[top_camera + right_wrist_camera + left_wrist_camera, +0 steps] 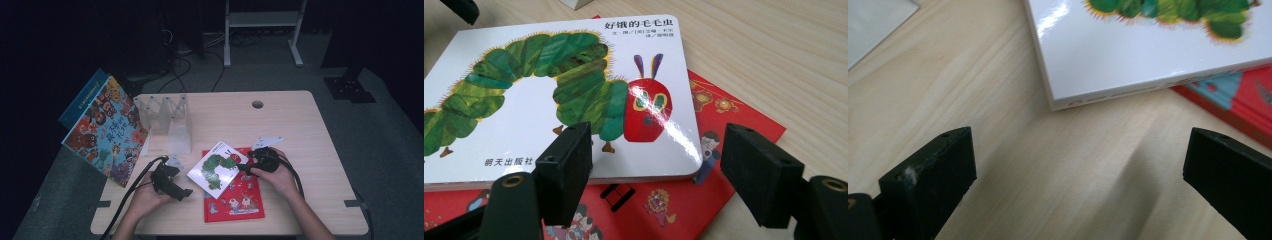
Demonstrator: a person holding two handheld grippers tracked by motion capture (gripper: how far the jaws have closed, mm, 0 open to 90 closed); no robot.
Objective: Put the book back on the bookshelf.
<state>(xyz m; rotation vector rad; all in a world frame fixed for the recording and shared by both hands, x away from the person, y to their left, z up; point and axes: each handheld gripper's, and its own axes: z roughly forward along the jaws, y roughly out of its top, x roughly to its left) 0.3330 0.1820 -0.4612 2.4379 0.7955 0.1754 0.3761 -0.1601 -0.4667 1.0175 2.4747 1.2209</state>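
Left gripper (186, 192) jaws apart over bare table (300, 130), right gripper (241, 167) jaws wide at the caterpillar book's (216, 168) edge, book lying on red book (235, 200), clear stand (167, 120) behind, dark floor around.

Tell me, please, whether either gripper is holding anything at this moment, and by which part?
Nothing is held. The left gripper stands open over bare table, and the right gripper is open at the caterpillar book's corner without pressing on it.

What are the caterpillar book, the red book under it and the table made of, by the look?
Caterpillar book: probably thick glossy board; its edge looks solid and the cover shows glare.
Red book: thinner printed cover with little glare, likely paper or card.
Table: pale wood grain, matte; possibly laminate.
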